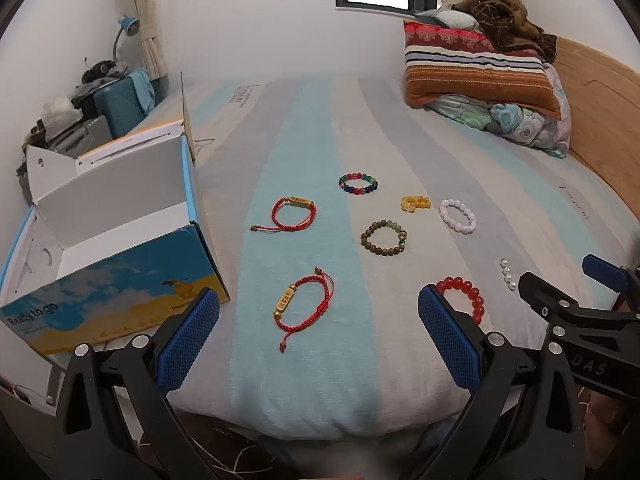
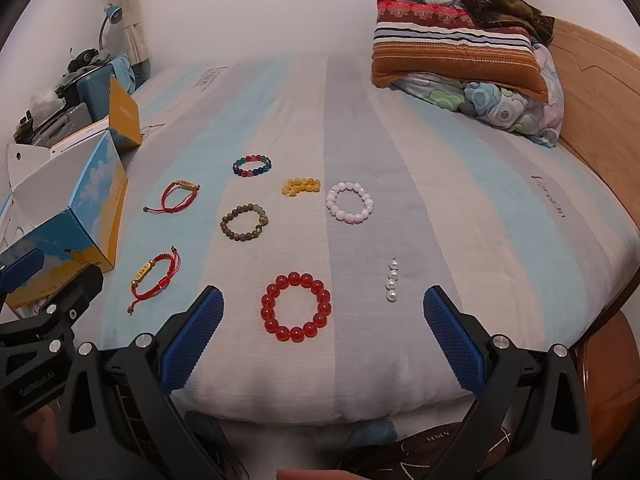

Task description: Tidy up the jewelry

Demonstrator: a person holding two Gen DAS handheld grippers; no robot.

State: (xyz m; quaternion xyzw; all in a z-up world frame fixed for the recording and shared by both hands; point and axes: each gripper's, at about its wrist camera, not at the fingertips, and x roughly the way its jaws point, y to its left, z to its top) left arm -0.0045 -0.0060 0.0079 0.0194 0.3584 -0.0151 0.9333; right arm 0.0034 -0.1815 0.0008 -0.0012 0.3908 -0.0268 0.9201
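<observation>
Both grippers held wide open over the near bed edge, nothing gripped, jewelry laid out on the striped bedspread (image 2: pixel 360 128)

The left gripper (image 1: pixel 319 332) was seen fully spread with nothing between its pads; a red cord bracelet (image 1: pixel 303 305) lay just beyond it, and a second red cord bracelet (image 1: pixel 294 213) farther off. The right gripper (image 2: pixel 323 328) was likewise fully spread and empty, with the red bead bracelet (image 2: pixel 296 306) lying between and just past its fingers, untouched. A short pearl strand (image 2: pixel 392 280) was seen to the right of that. Farther away, a brown bead bracelet (image 2: pixel 245 222), a white bead bracelet (image 2: pixel 349 202), a yellow bead piece (image 2: pixel 301 186) and a multicolour bead bracelet (image 2: pixel 252 165) were spread apart. An open blue and yellow box (image 1: pixel 120 264) was placed at the left bed edge, its inside appearing empty
</observation>
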